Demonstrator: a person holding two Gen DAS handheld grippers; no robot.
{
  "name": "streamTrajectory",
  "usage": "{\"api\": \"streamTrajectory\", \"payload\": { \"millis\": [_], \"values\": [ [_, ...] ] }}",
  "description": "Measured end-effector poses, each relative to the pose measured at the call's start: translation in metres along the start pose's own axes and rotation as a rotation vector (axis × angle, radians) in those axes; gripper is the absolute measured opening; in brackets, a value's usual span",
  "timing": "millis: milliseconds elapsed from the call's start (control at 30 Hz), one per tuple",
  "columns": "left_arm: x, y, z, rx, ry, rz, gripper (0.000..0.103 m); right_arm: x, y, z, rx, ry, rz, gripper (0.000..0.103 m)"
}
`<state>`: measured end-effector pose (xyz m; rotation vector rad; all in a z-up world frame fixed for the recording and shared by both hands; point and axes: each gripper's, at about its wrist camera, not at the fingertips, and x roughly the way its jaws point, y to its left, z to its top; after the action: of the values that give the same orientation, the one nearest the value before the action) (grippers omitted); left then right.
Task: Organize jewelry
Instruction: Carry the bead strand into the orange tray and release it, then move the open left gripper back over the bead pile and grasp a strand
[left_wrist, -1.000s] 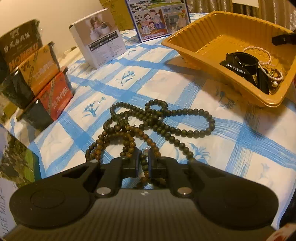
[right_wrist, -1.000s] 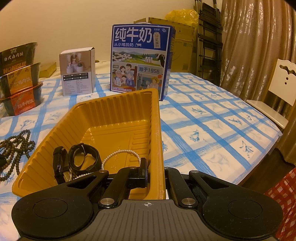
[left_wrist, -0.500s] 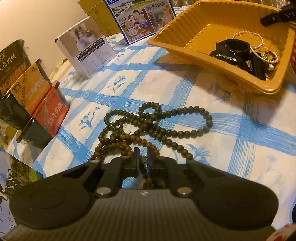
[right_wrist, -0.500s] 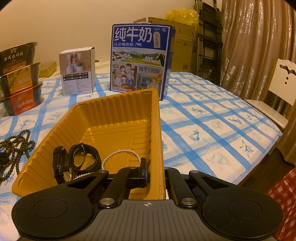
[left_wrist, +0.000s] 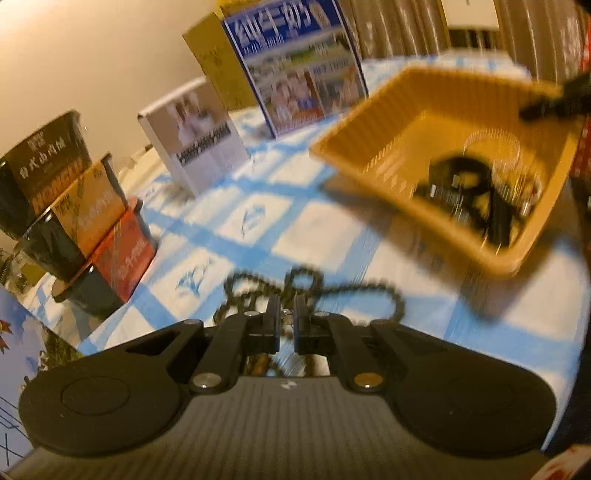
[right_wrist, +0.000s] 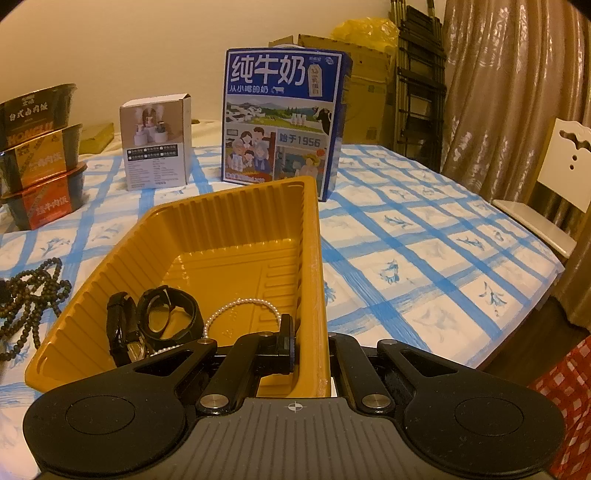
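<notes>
Fingers of the left gripper (left_wrist: 284, 320) stand nearly together in the left wrist view, clamped on a strand of the dark bead necklace (left_wrist: 373, 288), whose loops trail blurred over the blue-and-white checked cloth of the worktop (left_wrist: 258, 221) just ahead of them. Beyond and to the right sits the yellow tray (left_wrist: 406, 206), holding a black watch (left_wrist: 458, 184) and a faint pearl strand (left_wrist: 491, 136); the right gripper's black tip (left_wrist: 554, 103) shows at the tray's far rim. A white box (left_wrist: 195, 140), a blue milk carton (left_wrist: 295, 62) and stacked noodle bowls (left_wrist: 74, 206) stand further back; the whole view is smeared. From the right wrist view, the right gripper (right_wrist: 310, 343) has its fingers pressed together on the near right wall of the yellow tray (right_wrist: 207, 236), one finger (right_wrist: 286, 336) inside and the other hidden behind the wall. Inside the tray lie the black watch (right_wrist: 170, 314), a second black strap (right_wrist: 118, 328) and the pearl strand (right_wrist: 240, 306), all at the near end. The dark bead necklace (right_wrist: 33, 295) lies on the worktop (right_wrist: 406, 251) left of the tray, apart from it. Behind stand the blue milk carton (right_wrist: 280, 122), the white box (right_wrist: 155, 144) and the stacked noodle bowls (right_wrist: 37, 155); a white chair (right_wrist: 554, 177) and curtains (right_wrist: 509, 92) are at the right.
</notes>
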<state>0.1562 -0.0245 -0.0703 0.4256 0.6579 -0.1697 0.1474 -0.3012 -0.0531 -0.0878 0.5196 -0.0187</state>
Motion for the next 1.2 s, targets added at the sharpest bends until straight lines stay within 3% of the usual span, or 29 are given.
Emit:
{"api": "streamTrajectory", "payload": {
  "millis": [267,433,567,900,1067,1200],
  "values": [
    [-0.016,-0.019,0.038,-0.143,-0.105,-0.174,0.005,-0.002,0.004,0.004,-0.014,-0.006,0.001,0.003],
    [-0.008,-0.047,0.058,-0.219,-0.126,-0.321,0.005,-0.004,0.005,0.006,-0.023,-0.009,0.003,0.003],
    [0.006,-0.068,0.068,-0.266,-0.114,-0.397,0.005,-0.004,0.005,0.006,-0.024,-0.01,0.006,0.003],
    [0.032,-0.086,0.073,-0.324,-0.059,-0.392,0.007,-0.004,0.006,0.006,-0.02,-0.008,0.006,0.003],
    [0.027,-0.082,0.074,-0.355,-0.071,-0.389,0.024,-0.004,0.006,0.007,-0.015,-0.007,0.007,0.003],
    [0.018,-0.075,0.074,-0.385,-0.097,-0.376,0.029,-0.004,0.006,0.007,-0.015,-0.006,0.007,0.003]
  ]
}}
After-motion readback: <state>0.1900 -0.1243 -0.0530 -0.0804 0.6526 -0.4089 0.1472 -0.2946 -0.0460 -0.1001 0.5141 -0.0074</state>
